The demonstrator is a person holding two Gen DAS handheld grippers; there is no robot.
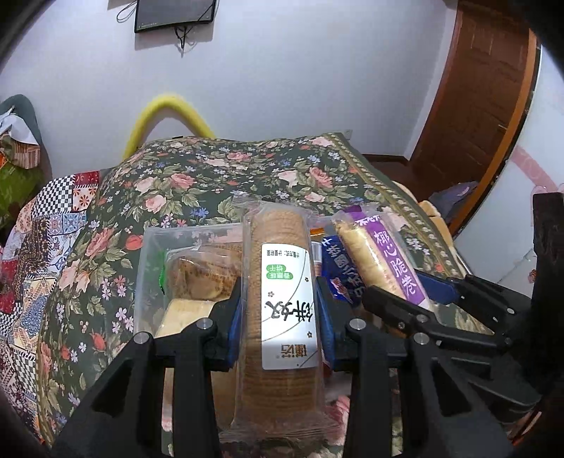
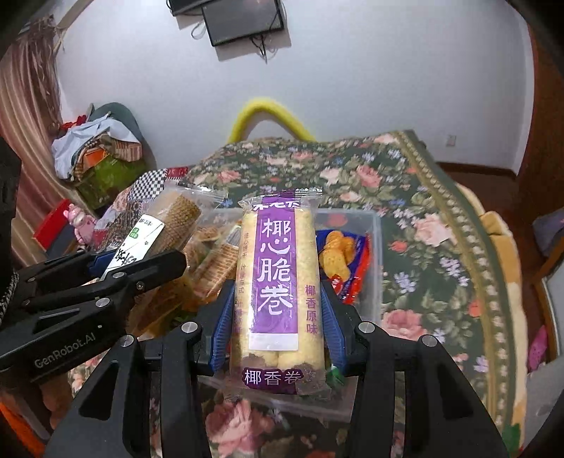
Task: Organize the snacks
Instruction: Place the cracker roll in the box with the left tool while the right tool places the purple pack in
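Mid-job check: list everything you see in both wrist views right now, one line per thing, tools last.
Round biscuit pack: one, tan with white label, held above the bin.
Coconut roll pack: one, purple and pale yellow, held above the bin.
Clear plastic bin: one, on the floral cover.
Cracker packs in bin: several, tan and cream, left side.
Blue and orange snack bag: one, inside bin, right side.
Floral cover: one, dark green with pink roses.
Wall screen: one, black.
Yellow tube: one, behind the cover.
Left tool: black, blue pads, gripping biscuits.
Right tool: black, blue pads, gripping rolls.
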